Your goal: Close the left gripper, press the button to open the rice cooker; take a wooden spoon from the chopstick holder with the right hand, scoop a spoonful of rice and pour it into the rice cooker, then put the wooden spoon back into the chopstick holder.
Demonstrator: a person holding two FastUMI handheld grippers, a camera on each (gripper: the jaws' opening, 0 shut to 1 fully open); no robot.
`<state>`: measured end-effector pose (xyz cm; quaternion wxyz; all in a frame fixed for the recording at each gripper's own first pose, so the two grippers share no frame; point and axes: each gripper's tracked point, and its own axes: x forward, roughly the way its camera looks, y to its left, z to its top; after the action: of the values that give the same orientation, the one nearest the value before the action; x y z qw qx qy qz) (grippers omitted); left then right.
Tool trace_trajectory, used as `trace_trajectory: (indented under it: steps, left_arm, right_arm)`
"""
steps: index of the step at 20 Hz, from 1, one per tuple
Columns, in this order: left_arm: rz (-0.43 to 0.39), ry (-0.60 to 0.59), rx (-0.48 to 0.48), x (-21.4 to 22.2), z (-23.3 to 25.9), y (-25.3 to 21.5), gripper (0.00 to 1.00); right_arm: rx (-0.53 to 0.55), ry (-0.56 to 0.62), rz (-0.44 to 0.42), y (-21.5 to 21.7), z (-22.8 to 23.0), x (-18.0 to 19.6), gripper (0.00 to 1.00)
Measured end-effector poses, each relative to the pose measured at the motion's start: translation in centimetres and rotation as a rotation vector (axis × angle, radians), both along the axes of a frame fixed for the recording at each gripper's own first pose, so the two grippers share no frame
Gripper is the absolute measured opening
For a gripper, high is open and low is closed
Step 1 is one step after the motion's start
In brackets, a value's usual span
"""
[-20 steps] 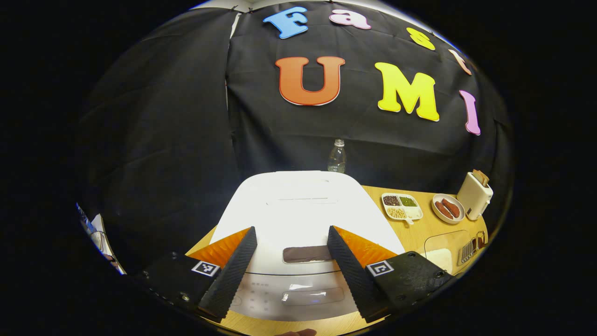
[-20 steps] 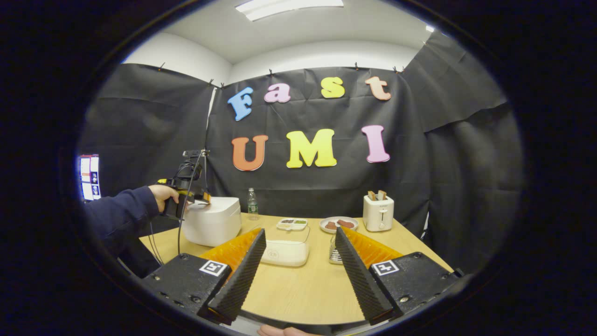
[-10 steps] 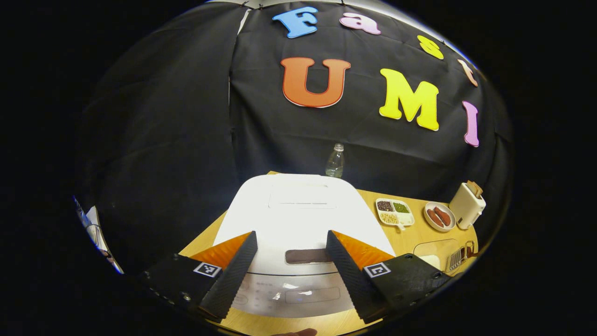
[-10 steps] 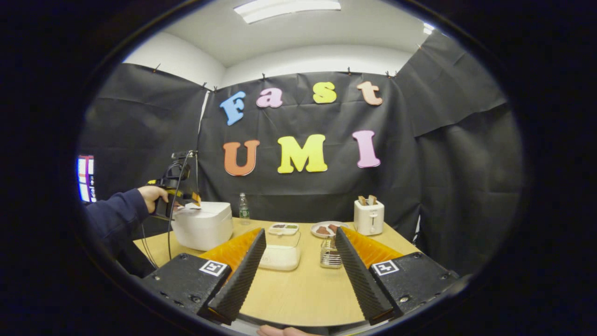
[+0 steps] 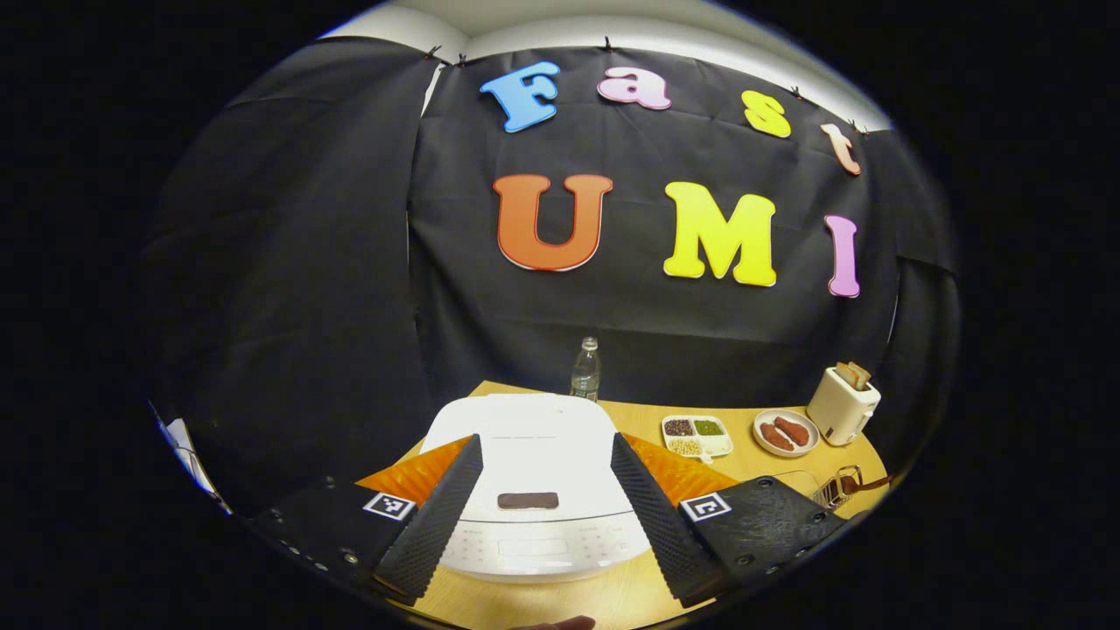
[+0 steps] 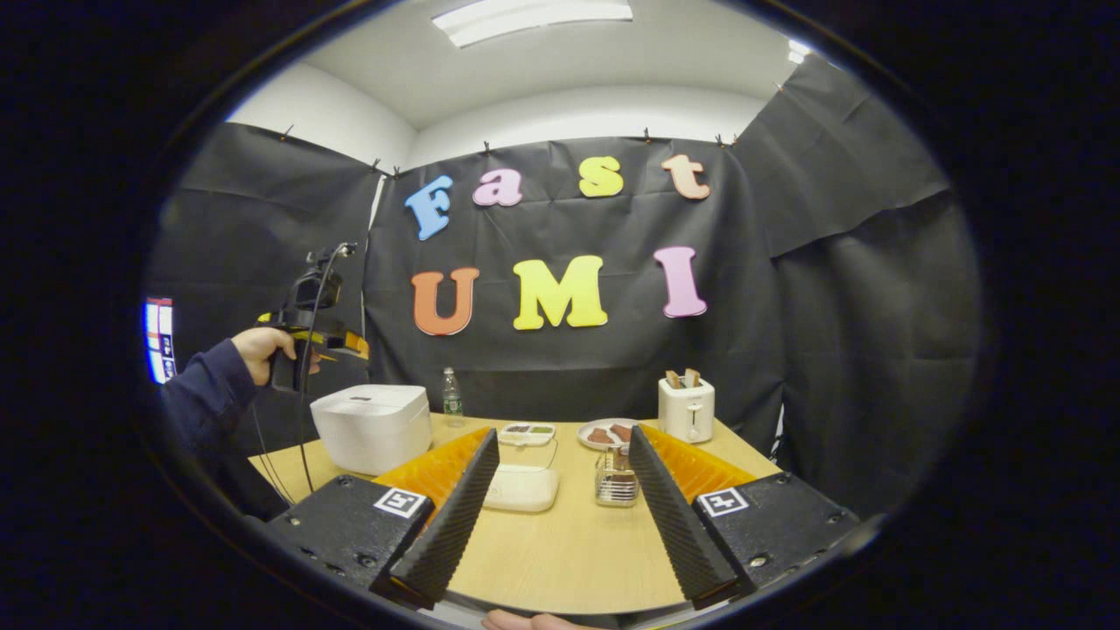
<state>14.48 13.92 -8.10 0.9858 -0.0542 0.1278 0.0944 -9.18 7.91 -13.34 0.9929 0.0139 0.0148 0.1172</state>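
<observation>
Rice cooker [image 5: 529, 477] lid shut; left gripper [image 5: 544, 503] hovers above it, jaws released; right gripper [image 6: 560, 516] likewise spread, empty.

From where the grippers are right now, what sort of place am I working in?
Likely a staged kitchen booth, not a real kitchen: a wooden table holds a rice cooker, a toaster and a plate of food, with black cloth hung behind.
</observation>
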Motion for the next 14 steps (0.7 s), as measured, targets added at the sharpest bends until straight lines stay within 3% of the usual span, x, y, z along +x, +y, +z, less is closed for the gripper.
trace_trajectory:
  steps: [3,6,11,14]
  left_arm:
    - [-0.055,-0.064,0.027,-3.3,2.2,-3.0,0.95]
    - [-0.060,-0.137,0.057,-7.0,4.4,-4.4,0.95]
    - [-0.091,-0.252,-0.005,-13.1,5.7,-7.8,0.94]
    - [-0.176,-0.302,0.013,-16.9,5.7,-10.9,0.94]
  right_arm:
    - [-0.015,-0.015,-0.015,0.0,0.7,0.0,0.98]
    - [-0.018,-0.035,-0.029,-0.2,1.6,-0.3,0.98]
    - [-0.021,-0.053,-0.083,-1.4,3.4,0.2,0.97]
    - [0.021,-0.040,-0.108,-2.4,4.3,0.1,0.96]
